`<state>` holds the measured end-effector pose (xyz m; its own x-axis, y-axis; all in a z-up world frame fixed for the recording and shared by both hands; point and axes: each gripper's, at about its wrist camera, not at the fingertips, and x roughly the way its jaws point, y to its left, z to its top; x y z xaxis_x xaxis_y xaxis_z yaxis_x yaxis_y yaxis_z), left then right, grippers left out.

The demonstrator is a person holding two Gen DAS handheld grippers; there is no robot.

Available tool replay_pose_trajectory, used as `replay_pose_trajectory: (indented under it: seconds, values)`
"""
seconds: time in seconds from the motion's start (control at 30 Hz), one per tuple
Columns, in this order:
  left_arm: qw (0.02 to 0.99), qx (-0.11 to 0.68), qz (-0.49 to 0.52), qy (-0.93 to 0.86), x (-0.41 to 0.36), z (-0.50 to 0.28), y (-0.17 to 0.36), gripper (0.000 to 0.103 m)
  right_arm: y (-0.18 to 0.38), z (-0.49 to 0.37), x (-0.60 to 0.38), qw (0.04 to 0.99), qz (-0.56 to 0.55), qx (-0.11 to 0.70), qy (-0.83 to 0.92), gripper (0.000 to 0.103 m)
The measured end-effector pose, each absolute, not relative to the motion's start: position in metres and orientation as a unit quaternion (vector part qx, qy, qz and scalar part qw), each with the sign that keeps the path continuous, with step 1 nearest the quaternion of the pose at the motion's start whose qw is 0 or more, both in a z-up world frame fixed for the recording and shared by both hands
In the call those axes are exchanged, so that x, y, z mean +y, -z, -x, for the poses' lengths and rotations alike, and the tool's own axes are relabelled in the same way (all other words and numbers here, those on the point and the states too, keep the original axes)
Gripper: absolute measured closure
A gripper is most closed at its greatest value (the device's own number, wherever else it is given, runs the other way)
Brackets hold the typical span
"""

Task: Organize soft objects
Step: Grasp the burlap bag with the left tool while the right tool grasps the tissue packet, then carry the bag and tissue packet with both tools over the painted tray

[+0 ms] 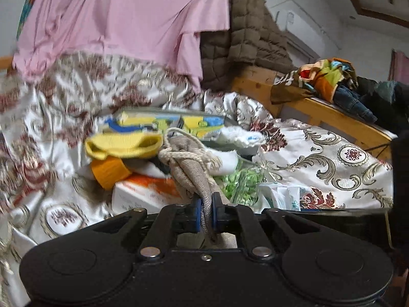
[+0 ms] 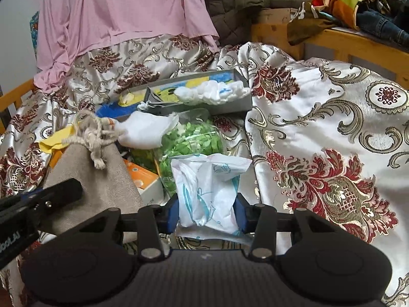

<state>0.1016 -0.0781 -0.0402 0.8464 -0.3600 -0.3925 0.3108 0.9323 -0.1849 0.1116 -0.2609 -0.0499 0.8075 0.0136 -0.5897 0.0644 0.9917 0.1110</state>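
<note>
Two matching black hand-held tools with blue pads

Each tool, the left tool (image 1: 206,212) and the right tool (image 2: 207,213), has a broad black body with two round lobes, angled black link arms pinned by silver rivets, and blue-faced fingers; white lettering marks the left tool's side in the right view.

**Bed surface and its load**

We note a bed (image 2: 319,107) under a cream satin cover with red and gold florals. Directly on it: grey tray (image 2: 225,103), bag of green pieces (image 2: 191,138), orange-white box (image 2: 147,179), yellow cloth (image 1: 122,147).
</note>
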Motion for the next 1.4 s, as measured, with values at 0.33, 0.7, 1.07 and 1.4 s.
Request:
replay_pose_trajectory:
  seconds: [0.33, 0.7, 1.07, 1.4]
  values:
    - [0.976, 0.164, -0.029, 0.142, -0.090, -0.084, 0.034, 0.096, 0.035, -0.098, -0.246, 0.967, -0.029, 0.253, -0.013, 0.056]
    - [0.984, 0.123, 0.009, 0.132, -0.077, -0.084, 0.010, 0.096, 0.016, -0.083, -0.239, 0.981, -0.011, 0.192, -0.036, 0.056]
    - [0.986, 0.121, 0.038, 0.108, -0.073, -0.159, -0.027, 0.096, -0.016, -0.175, -0.254, 0.990, -0.022, 0.124, -0.059, 0.055]
    - [0.979, 0.154, 0.027, 0.128, -0.105, -0.275, -0.037, 0.095, 0.000, -0.280, -0.305, 0.981, -0.095, 0.165, -0.033, 0.055]
